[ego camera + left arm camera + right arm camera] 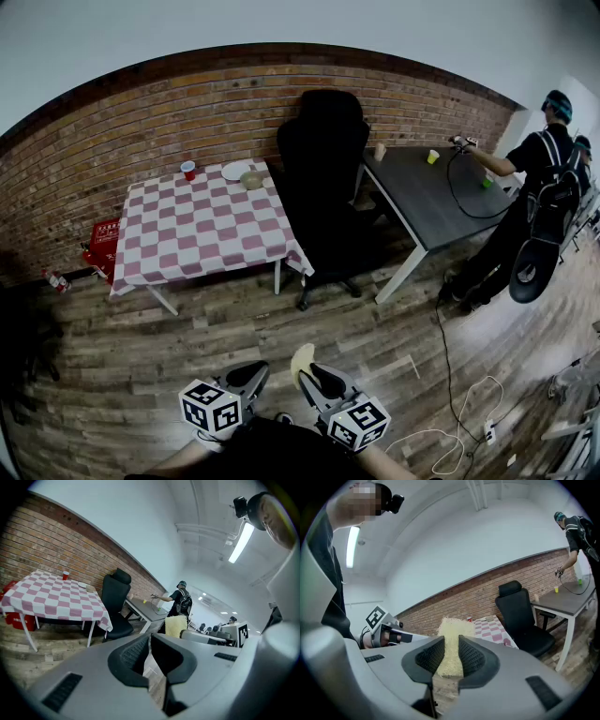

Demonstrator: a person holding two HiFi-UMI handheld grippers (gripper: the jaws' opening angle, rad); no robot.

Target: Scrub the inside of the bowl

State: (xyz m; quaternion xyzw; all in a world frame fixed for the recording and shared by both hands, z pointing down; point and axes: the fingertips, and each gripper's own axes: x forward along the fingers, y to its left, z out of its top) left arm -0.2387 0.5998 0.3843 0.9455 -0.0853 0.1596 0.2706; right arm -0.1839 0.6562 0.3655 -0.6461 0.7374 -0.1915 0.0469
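The bowl (pixel 251 179), pale green, sits at the far right corner of the checkered table (pixel 206 234), far ahead of both grippers. Low in the head view, close to the body, my right gripper (pixel 314 375) is shut on a yellow sponge (pixel 302 361). In the right gripper view the sponge (pixel 452 634) stands up between the jaws of the right gripper (pixel 451 644). My left gripper (pixel 246 377) hangs beside it, its jaws nearly together with nothing between them (pixel 147 641). The sponge (pixel 176 626) also shows in the left gripper view.
A red cup (pixel 188 170) and a white plate (pixel 234 171) stand near the bowl. A black office chair (pixel 323 178) stands right of the table. Beyond it a person (pixel 534 187) works at a grey desk (pixel 422 192). Cables (pixel 450 394) lie on the wood floor.
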